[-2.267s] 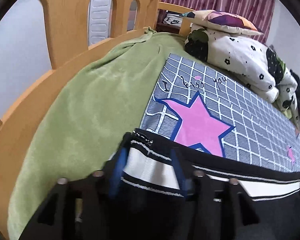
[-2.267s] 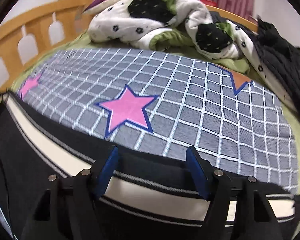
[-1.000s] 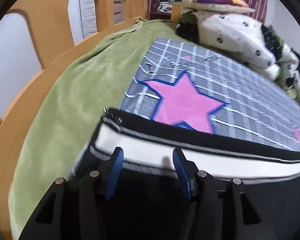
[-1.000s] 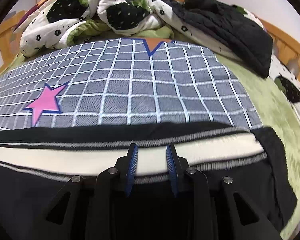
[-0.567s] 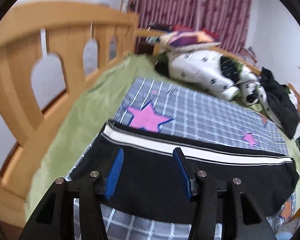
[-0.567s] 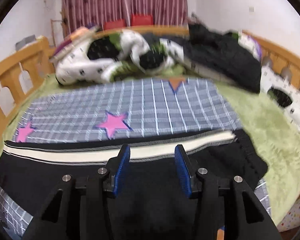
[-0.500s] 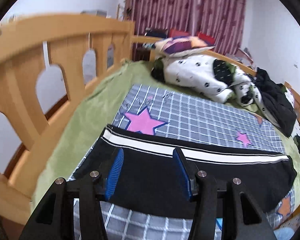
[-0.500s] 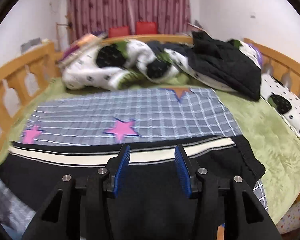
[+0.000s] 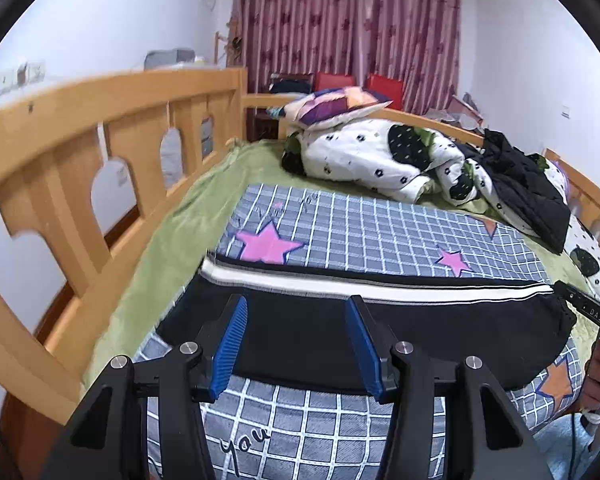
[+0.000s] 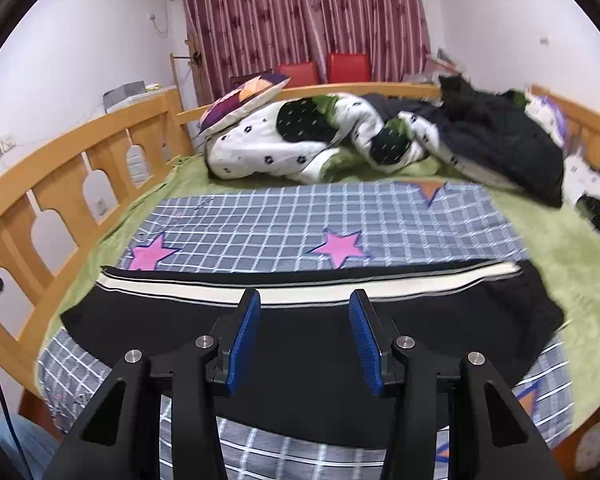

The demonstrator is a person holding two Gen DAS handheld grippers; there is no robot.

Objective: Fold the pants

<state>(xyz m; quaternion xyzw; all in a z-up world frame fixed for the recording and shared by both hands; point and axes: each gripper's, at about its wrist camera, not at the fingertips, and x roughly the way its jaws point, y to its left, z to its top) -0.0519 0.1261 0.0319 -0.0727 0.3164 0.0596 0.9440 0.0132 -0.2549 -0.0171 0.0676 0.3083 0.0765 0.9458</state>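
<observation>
The black pants (image 9: 300, 330) with a white side stripe lie flat, folded lengthwise, across a grey checked sheet (image 9: 380, 232) on the bed. They also show in the right wrist view (image 10: 300, 340). My left gripper (image 9: 296, 308) is open and empty, held above and in front of the pants' left part. My right gripper (image 10: 304, 304) is open and empty, held above their middle. The right gripper's body (image 9: 588, 312) shows at the right edge of the left wrist view.
A wooden bed rail (image 9: 100, 160) runs along the left side. A crumpled white spotted duvet (image 9: 372, 160), a pillow (image 9: 332, 106) and a black jacket (image 9: 520, 188) lie at the far end. A green blanket (image 9: 172, 248) lies under the sheet.
Both grippers let go of the pants' striped edge, opened and pulled back and up. The pants stay flat on the sheet.
</observation>
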